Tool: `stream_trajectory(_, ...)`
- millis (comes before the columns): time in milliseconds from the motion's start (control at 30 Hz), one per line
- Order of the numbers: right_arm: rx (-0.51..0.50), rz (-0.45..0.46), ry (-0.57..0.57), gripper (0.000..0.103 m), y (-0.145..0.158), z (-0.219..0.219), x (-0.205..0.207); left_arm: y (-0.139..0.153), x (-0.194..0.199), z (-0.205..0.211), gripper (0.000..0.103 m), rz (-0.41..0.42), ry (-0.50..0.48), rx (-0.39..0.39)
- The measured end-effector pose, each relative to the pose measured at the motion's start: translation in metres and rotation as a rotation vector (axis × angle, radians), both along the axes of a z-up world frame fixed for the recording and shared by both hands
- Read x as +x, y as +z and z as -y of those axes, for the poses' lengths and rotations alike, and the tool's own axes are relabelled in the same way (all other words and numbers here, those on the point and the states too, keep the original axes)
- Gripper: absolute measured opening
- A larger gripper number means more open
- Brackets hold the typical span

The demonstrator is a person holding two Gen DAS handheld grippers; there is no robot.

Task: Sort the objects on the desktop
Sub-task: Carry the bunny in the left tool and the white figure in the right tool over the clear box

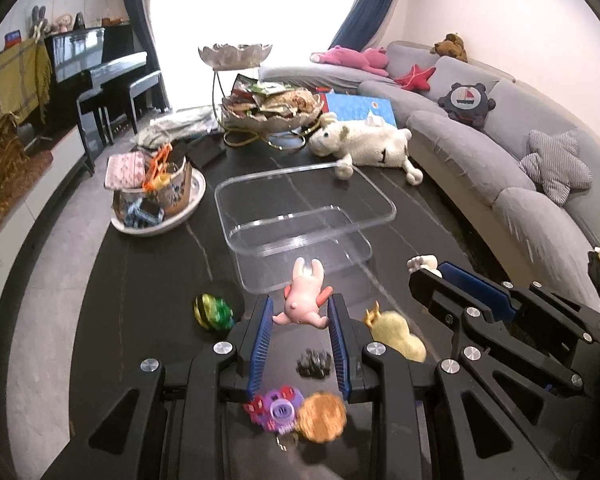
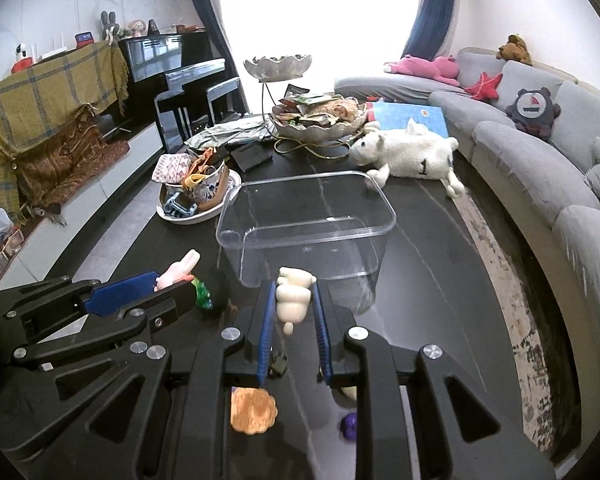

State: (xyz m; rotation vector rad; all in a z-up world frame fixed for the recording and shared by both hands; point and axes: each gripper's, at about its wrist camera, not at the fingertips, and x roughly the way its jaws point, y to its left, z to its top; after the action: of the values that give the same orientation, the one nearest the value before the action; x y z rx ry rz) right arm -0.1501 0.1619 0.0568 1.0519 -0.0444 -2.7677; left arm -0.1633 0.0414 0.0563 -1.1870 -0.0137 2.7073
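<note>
My left gripper [image 1: 300,308] is shut on a pink rabbit figure [image 1: 302,300], held above the dark table just short of the clear plastic bin [image 1: 312,240]. The rabbit [image 2: 178,274] and the left gripper [image 2: 156,288] also show at the left of the right wrist view. My right gripper [image 2: 294,300] is shut on a cream figure [image 2: 294,298] in front of the same bin [image 2: 304,228]; that figure [image 1: 422,263] peeks past the right gripper [image 1: 432,276] in the left wrist view. On the table below lie a yellow duck [image 1: 396,334], a green-gold ball [image 1: 214,312], a round biscuit [image 1: 322,416], a purple toy [image 1: 276,410].
A white dish [image 1: 156,224] piled with small items stands left of the bin. Behind it are a tiered metal snack stand [image 1: 268,112] and a white plush sheep [image 1: 364,142]. A grey sofa [image 1: 480,152] curves along the right, a piano [image 1: 100,68] stands far left.
</note>
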Motion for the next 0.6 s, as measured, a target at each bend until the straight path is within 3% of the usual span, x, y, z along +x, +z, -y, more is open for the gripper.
stream_trajectory(600,-0.01,0.065,0.023,0.017,-0.025,-0.007,-0.111,-0.024,-0.101,-0.007,0.024,0.045,0.008,-0.041)
